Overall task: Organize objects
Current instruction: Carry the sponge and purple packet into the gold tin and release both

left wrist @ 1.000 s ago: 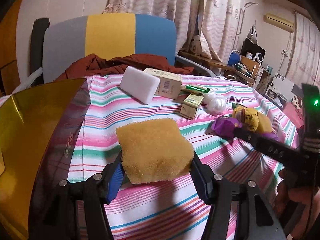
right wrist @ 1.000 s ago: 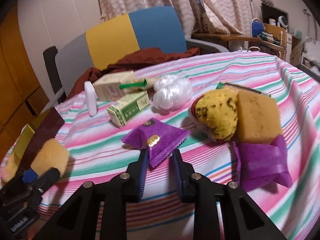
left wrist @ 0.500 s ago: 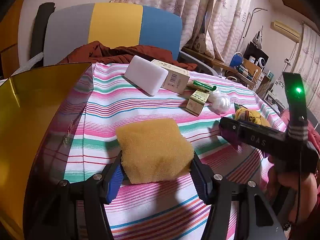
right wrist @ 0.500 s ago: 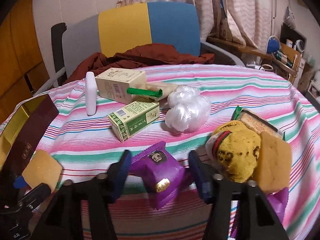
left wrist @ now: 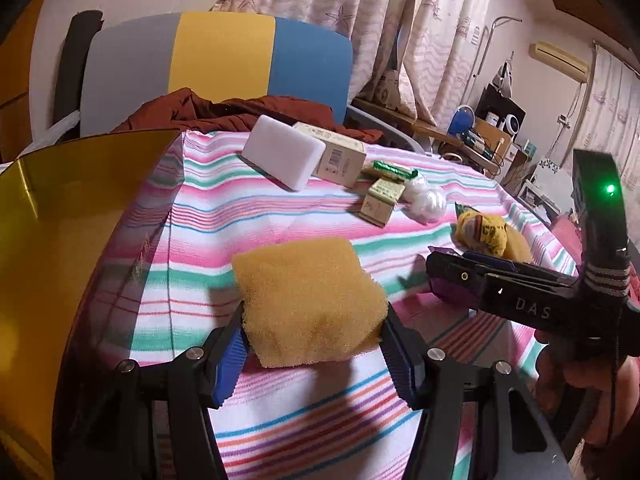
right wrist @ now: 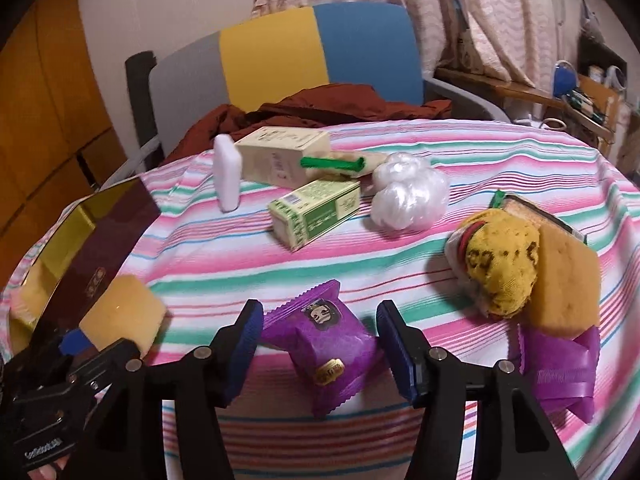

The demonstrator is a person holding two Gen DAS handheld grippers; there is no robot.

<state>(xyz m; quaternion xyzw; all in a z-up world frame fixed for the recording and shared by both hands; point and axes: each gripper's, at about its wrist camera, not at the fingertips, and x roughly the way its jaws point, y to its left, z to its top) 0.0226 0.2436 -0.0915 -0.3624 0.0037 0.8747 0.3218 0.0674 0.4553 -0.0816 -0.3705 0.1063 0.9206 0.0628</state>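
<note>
The right gripper (right wrist: 318, 350) is opening, and the purple snack packet (right wrist: 322, 338) lies on the striped tabletop (right wrist: 500, 160) right between its pads, long axis running diagonally away from the camera, the pads not visibly pressing on it. The left gripper (left wrist: 316, 354) is clamped on a yellow sponge (left wrist: 310, 300), just beside the gold-lined box (left wrist: 76, 248) on its left.

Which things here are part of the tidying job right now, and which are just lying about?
In hand:
- yellow sponge, clamped in the left gripper
- purple snack packet, between the opening jaws of the right gripper
- gold box

Lying about:
- white eraser block
- green carton
- plastic bag ball
- chair
</note>
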